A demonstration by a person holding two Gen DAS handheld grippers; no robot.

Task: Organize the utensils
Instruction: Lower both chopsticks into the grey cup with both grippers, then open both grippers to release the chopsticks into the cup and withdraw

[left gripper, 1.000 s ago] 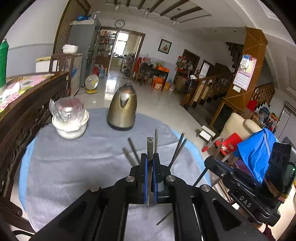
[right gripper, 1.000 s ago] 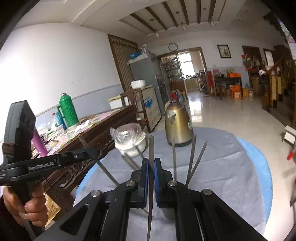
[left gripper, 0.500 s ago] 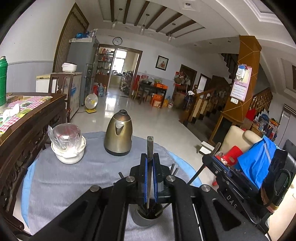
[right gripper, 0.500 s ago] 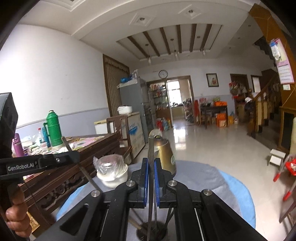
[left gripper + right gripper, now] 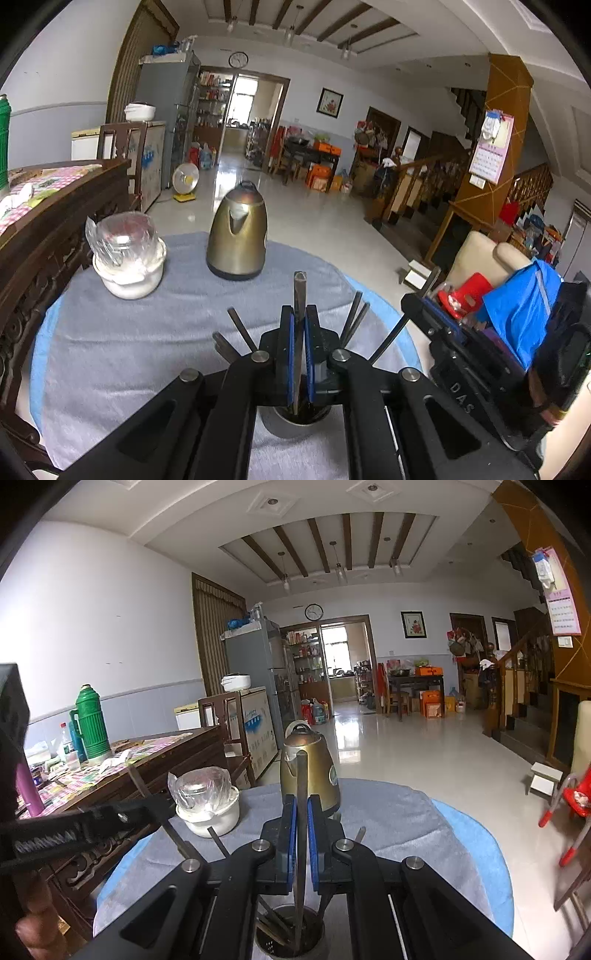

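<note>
Grey-clothed counter (image 5: pixel 110 354), living room behind. Both grippers, left (image 5: pixel 299 354) and right (image 5: pixel 301 843), have jaws clamped on one chopstick (image 5: pixel 298 332) each (image 5: pixel 301 834), tips in the metal holder (image 5: pixel 288 943). Insertion step; next: lower, release. Beyond: kettle (image 5: pixel 237 238), bowl (image 5: pixel 129 271).

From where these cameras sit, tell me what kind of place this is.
Most likely the open living and dining hall of a family home: a round table under a grey cloth with a kettle, a fridge by a doorway, and a wooden staircase.
</note>
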